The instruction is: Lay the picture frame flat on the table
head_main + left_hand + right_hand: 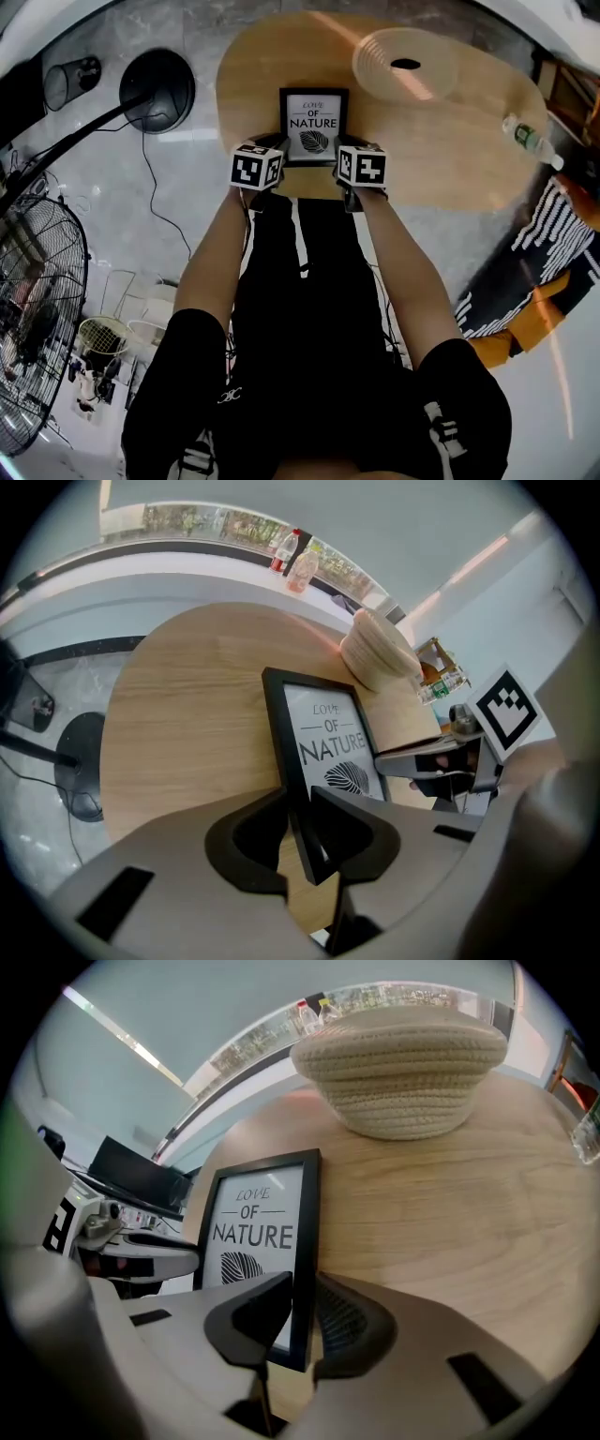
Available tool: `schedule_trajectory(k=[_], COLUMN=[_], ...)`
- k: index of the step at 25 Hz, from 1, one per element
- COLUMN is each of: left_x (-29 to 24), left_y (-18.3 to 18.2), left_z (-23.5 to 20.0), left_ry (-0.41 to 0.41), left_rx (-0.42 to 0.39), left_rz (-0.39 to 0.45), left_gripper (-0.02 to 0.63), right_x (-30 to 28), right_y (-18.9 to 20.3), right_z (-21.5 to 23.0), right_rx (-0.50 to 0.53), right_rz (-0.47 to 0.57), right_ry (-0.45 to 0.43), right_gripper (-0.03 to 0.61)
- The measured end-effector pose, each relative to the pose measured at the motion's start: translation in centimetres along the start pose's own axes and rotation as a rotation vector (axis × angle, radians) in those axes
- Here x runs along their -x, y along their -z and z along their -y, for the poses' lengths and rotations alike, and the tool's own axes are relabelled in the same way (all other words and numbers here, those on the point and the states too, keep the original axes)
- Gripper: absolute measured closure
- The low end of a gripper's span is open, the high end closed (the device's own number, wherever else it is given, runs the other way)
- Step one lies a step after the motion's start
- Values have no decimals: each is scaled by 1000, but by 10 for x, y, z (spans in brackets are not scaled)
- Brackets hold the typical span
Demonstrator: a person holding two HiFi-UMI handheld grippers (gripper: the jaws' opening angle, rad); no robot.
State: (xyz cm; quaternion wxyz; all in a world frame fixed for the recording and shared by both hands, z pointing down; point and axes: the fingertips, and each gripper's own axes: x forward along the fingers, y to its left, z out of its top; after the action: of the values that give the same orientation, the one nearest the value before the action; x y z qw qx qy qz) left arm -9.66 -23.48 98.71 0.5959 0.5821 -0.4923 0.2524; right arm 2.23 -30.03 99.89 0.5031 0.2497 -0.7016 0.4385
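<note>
The person stands at the near edge of the round wooden table [441, 141]. Both bare arms reach forward and down, side by side, with the hands close together.

The picture frame [314, 122] sits near that edge, right in front of the person. It is black and has the words "LOVE OF NATURE" and a leaf on it. Its front faces up toward the person. It looks tipped back, but it is hard to tell if its bottom touches the table.

The left gripper [305, 832] pinches the frame's left side bar, low down near the corner. Its jaws are closed tight on the bar.

The right gripper [295, 1321] pinches the right side bar in the same way.

A woven basket [398, 1068] sits farther back on the table, apart from the frame.
</note>
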Motion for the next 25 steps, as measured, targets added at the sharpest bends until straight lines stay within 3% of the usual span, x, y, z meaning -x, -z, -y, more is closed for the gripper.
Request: schedule_trajectory(k=[4, 10, 16, 19, 25], left_x=[-3, 45, 161, 231, 389], left_y=[0, -25, -42, -51, -48], left_z=[-14, -5, 38, 59, 126], left_ry=[-85, -120, -130, -144, -201], left_rx=[-115, -193, -275, -311, -397], left_rz=[-13, 115, 285, 410, 650], left_gripper=[534, 534, 533, 533, 532], right_x=[-4, 30, 146, 216, 370], right_y=[-7, -27, -42, -52, -55], right_z=[-6, -30, -92, -130, -221], right_rx=[40, 15, 53, 94, 318], right_rz=[13, 156, 361, 496, 770], right_ry=[31, 28, 13, 18, 77], right_gripper=[482, 479, 479, 479, 480])
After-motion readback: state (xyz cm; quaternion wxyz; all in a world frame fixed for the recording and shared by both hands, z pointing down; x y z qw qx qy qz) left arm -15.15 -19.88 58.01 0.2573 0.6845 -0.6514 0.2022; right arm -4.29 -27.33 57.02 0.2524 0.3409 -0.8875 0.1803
